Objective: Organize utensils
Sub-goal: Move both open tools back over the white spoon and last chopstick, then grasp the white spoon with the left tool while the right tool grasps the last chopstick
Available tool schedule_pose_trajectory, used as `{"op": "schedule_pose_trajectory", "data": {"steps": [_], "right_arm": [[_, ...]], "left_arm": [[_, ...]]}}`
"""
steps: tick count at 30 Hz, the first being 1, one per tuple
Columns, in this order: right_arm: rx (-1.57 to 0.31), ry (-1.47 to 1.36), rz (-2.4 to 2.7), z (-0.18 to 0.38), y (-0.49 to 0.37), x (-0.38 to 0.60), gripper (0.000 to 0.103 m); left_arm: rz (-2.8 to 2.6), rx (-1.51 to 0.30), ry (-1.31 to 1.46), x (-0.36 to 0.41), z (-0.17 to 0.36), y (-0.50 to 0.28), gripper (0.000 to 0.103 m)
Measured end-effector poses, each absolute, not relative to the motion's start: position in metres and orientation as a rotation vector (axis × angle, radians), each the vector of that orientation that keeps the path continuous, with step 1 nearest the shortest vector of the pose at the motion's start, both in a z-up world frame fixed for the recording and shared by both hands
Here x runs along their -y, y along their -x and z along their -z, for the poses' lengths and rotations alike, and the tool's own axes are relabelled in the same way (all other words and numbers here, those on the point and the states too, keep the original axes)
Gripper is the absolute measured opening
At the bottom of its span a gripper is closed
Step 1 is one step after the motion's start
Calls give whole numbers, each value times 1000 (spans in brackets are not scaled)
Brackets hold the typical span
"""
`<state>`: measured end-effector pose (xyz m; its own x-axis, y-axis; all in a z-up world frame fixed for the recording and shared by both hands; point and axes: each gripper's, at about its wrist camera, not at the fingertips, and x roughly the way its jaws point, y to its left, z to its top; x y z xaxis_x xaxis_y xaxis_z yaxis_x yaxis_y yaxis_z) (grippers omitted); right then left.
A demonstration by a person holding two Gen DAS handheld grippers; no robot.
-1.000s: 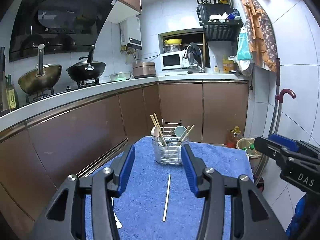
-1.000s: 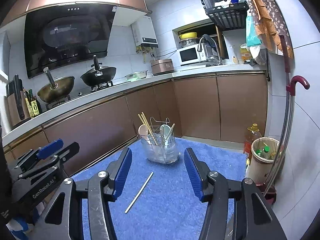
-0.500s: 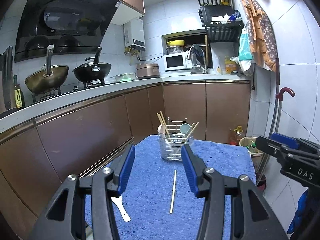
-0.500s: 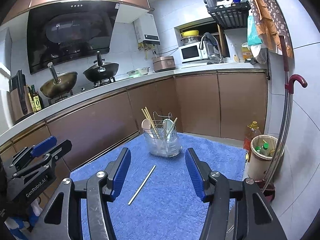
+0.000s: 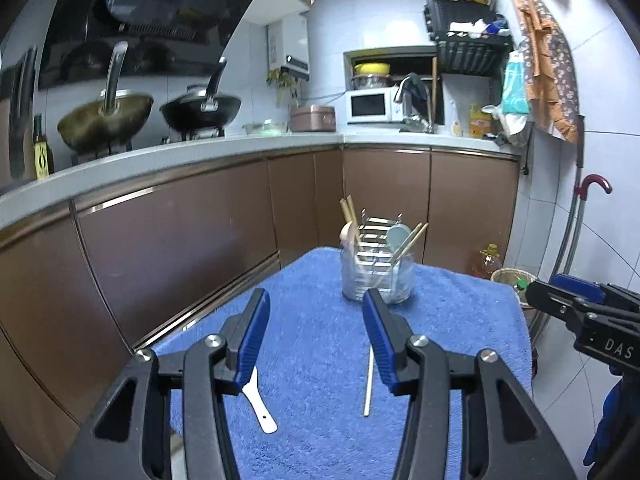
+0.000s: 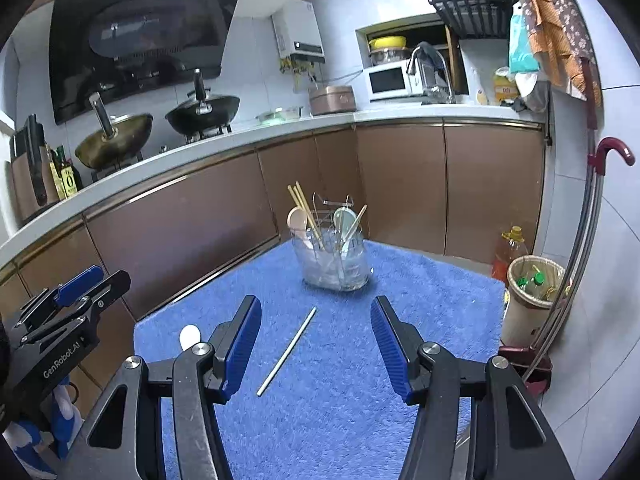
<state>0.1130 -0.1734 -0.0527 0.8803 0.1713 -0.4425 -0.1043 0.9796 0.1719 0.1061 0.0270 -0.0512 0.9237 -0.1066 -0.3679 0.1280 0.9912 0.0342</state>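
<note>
A clear utensil holder (image 5: 376, 276) (image 6: 334, 258) with chopsticks and two spoons stands at the far end of a blue towel (image 5: 320, 344) (image 6: 344, 360). One loose chopstick (image 5: 369, 376) (image 6: 288, 350) lies on the towel in front of it. A white spoon (image 5: 260, 404) (image 6: 189, 336) lies at the towel's left, partly hidden by fingers. My left gripper (image 5: 316, 304) is open and empty above the near towel. My right gripper (image 6: 316, 312) is open and empty above the chopstick.
Brown cabinets (image 5: 180, 248) and a counter with woks (image 5: 104, 120) run along the left and back. A bin with bottles (image 6: 532, 304), an oil bottle (image 6: 508, 252) and a red-handled cane (image 6: 592, 216) stand to the right of the towel.
Both grippers have drawn back from the holder and risen slightly. The white spoon has come into view at the left. The chopstick and holder have not moved.
</note>
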Motion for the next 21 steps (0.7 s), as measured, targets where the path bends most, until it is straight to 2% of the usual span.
{"op": "schedule_pose_trajectory", "data": {"steps": [6,14,21], "right_arm": [[-602,-146,-192,75,-149,156,54],[-905,-215,-268,134,-242,137,54],[-1080,-232,-221,179,-324,130,46]], "left_arm": [[125,-498,68,-82,79,-144,46],[170,-754,321,-181,141,-199,46],[195,-961,471,-207,197,-244,46]]}}
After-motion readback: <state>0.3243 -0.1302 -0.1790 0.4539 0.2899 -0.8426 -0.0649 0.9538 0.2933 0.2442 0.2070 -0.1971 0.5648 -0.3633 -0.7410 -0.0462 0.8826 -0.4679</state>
